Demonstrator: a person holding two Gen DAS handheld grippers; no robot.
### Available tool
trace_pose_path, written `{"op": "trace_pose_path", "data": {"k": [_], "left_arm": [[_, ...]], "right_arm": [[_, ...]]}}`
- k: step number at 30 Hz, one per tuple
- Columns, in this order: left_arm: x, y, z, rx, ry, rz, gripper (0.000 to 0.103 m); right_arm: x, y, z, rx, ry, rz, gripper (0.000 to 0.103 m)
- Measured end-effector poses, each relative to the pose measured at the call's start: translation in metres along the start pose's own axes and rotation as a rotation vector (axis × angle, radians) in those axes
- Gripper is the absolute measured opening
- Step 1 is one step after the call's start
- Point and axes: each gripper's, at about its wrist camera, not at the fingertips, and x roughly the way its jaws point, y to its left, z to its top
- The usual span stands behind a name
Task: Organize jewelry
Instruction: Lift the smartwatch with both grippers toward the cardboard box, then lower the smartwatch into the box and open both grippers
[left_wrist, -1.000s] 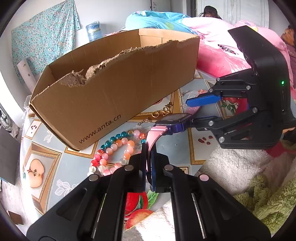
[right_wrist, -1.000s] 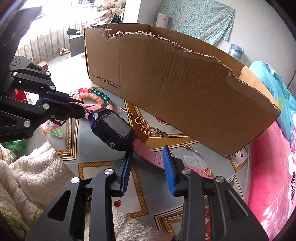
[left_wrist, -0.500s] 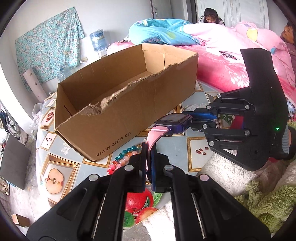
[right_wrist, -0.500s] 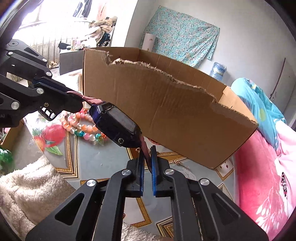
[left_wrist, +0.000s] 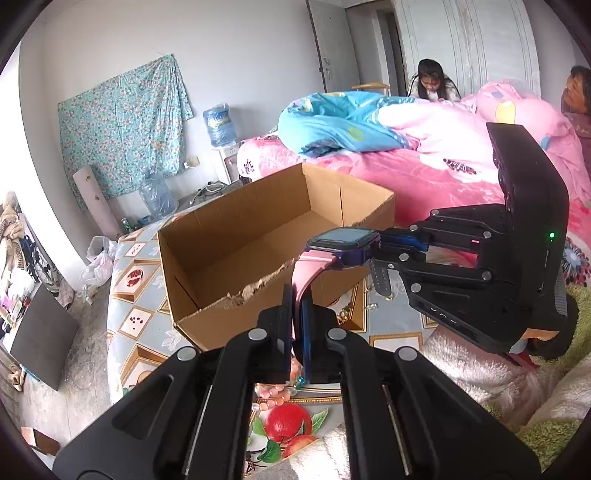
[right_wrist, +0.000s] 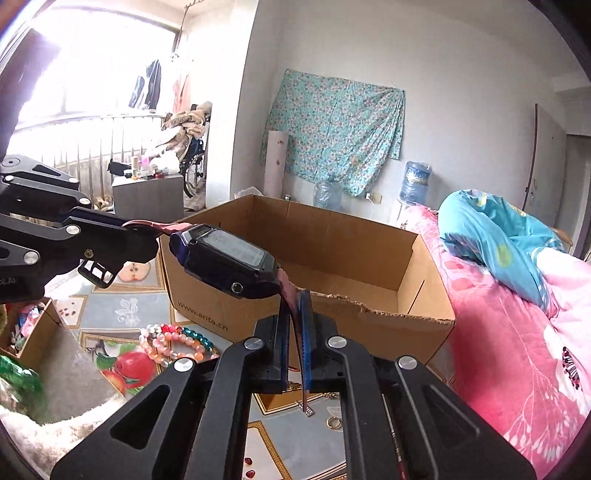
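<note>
Through my left wrist camera, my left gripper (left_wrist: 296, 317) is clamped on the pink strap of the watch (left_wrist: 341, 245), and my right gripper (left_wrist: 397, 245) pinches the strap on the far side, so the watch hangs stretched between my two tools, above the near edge of the cardboard box (left_wrist: 236, 236). The box looks empty inside as far as I can see: plain corrugated brown walls, the near wall ragged and torn along its top. I judge the sorting has barely begun, with this watch the first piece bound for it.

Through my right wrist camera, my right gripper (right_wrist: 294, 325) is closed tight on the rubbery pink strap, whose loose end dangles below the jaws. The watch (right_wrist: 225, 264) has a chunky, glossy dark case with a flat rectangular screen. Left behind on the patterned, fruit-printed tablecloth (right_wrist: 110, 306) are the bead bracelets (right_wrist: 173, 341), round and shiny in pink, orange and teal, and a small gold ring (right_wrist: 333, 422). These all wait to be boxed.
</note>
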Motion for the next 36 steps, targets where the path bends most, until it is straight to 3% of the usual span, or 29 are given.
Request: {"op": "trace_pose_path", "data": {"k": [6, 10, 14, 17, 20, 25, 28, 31, 33, 36], "left_arm": [[-0.006, 0.026, 0.043, -0.081, -0.043, -0.071, 0.004], [0.021, 0.058, 0.073, -0.162, 0.004, -0.102, 0.004], [0.081, 0.089, 0.092, -0.252, 0.154, -0.133, 0.004], [0.136, 0.110, 0.088, -0.318, 0.306, -0.132, 0.004], [0.190, 0.127, 0.076, -0.369, 0.456, -0.140, 0.004], [0.249, 0.131, 0.056, -0.345, 0.657, -0.124, 0.011], [0.258, 0.129, 0.055, -0.290, 0.676, -0.084, 0.018], [0.253, 0.138, 0.058, -0.312, 0.638, -0.089, 0.024], [0.246, 0.144, 0.059, -0.328, 0.602, -0.075, 0.024], [0.229, 0.150, 0.061, -0.344, 0.527, -0.056, 0.024]], "right_arm": [[-0.010, -0.031, 0.047, 0.051, 0.026, 0.119, 0.006], [0.031, -0.056, 0.085, 0.049, 0.183, 0.217, 0.006], [0.101, -0.083, 0.106, 0.084, 0.405, 0.287, 0.005], [0.161, -0.098, 0.105, 0.122, 0.601, 0.354, 0.005], [0.215, -0.101, 0.091, 0.116, 0.785, 0.395, 0.005], [0.284, -0.096, 0.053, 0.124, 1.039, 0.425, 0.005], [0.305, -0.096, 0.032, 0.127, 1.103, 0.393, 0.008], [0.313, -0.096, 0.027, 0.126, 1.103, 0.383, 0.009], [0.312, -0.095, 0.034, 0.091, 1.060, 0.353, 0.011], [0.314, -0.095, 0.044, 0.030, 0.991, 0.279, 0.025]]}}
